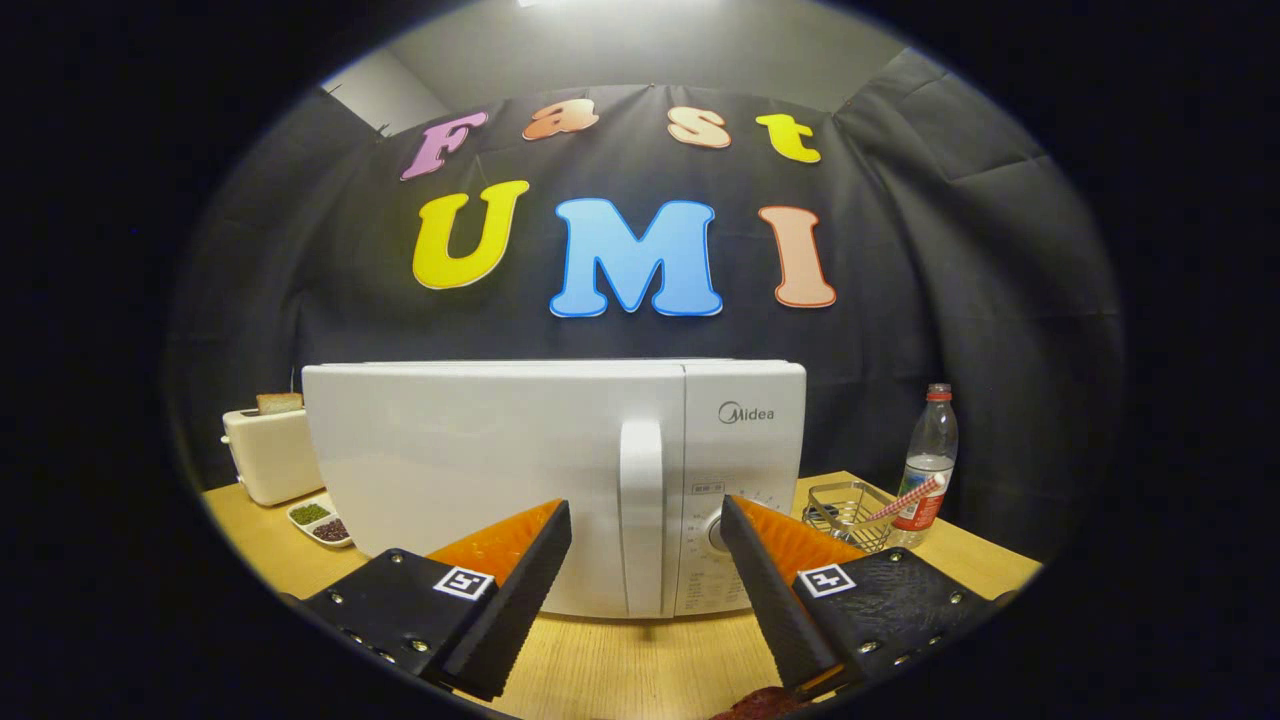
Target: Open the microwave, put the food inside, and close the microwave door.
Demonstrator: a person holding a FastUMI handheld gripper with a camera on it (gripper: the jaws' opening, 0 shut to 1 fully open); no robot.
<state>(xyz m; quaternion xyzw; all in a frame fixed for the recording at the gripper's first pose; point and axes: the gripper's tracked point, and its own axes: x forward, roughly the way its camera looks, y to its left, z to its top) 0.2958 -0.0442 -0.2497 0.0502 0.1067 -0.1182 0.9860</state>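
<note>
A white microwave (480, 450) stands on the wooden table (620, 665) with its door shut. Its upright white handle (641, 470) runs down the door's right side, next to the control panel and knob (716, 533). My gripper (645, 508) is open, and the handle stands just ahead of the gap between its fingertips, with one finger (520, 570) left of the handle and the other (770, 570) in front of the knob. Neither finger touches the handle. A dark reddish piece of food (760, 705) peeks out on the table below the right finger, mostly hidden.
A cream toaster (268, 455) with a slice of bread stands left of the microwave, and a small two-part dish (320, 521) of green and dark beans lies in front of it. To the right are a wire basket (848, 512) and a water bottle (928, 460).
</note>
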